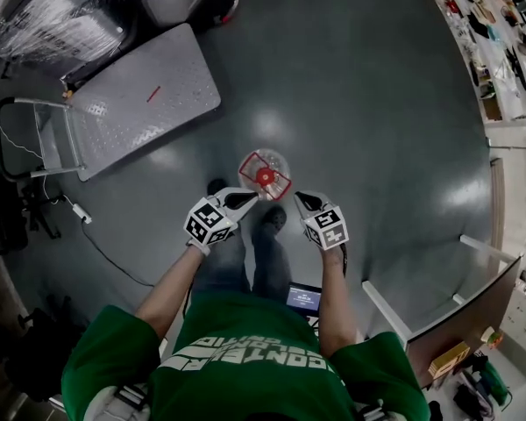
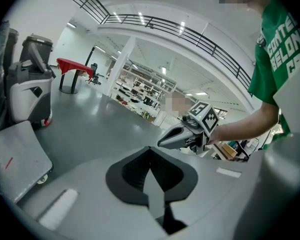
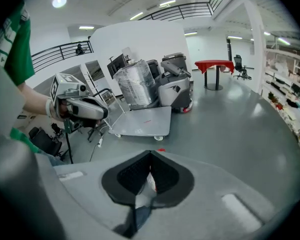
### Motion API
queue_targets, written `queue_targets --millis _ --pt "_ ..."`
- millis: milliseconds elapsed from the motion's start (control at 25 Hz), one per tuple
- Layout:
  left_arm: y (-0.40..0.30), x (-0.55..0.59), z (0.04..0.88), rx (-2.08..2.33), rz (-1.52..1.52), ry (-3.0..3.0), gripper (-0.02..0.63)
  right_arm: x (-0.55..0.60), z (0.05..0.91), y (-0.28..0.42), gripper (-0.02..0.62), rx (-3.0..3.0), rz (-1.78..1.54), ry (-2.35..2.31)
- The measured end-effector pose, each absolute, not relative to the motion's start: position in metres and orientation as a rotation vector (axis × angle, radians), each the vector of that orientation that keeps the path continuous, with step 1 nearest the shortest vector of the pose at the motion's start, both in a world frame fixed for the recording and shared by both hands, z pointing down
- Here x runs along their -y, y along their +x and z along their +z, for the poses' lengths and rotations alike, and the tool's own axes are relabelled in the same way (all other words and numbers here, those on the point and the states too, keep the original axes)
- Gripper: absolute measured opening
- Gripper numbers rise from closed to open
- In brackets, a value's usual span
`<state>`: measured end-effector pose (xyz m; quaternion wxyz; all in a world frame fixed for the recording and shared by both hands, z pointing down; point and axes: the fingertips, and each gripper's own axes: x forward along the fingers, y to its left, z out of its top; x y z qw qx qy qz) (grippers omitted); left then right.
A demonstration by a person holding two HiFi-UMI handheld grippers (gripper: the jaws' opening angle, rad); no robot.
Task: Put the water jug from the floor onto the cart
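The flat cart point(image 1: 140, 103) stands at the far left. Nearer the middle, the left hand-held gripper point(image 1: 248, 199) has its jaws pressed together, holding nothing. The water jug point(image 1: 265, 174) stands on the floor point(image 1: 351, 103) between both tools, well apart from the cart. The right hand-held gripper point(image 1: 302, 200) is likewise closed and empty.

left gripper point(image 1: 248, 199), right gripper point(image 1: 301, 200) flank water jug point(image 1: 265, 174); cart point(image 1: 145, 95) well apart

Head view looks steeply down; both gripper views share the cart point(image 3: 140, 121).
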<state>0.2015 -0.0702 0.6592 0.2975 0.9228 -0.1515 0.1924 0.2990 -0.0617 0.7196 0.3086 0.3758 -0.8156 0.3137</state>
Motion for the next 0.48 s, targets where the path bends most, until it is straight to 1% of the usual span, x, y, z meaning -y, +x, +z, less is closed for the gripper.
queue_targets --millis 480 --pt "0.193 0.074 0.717 0.356 0.557 2.411 0.015 0.048 0.778 0.286 -0.007 2.104 0.962 1.011"
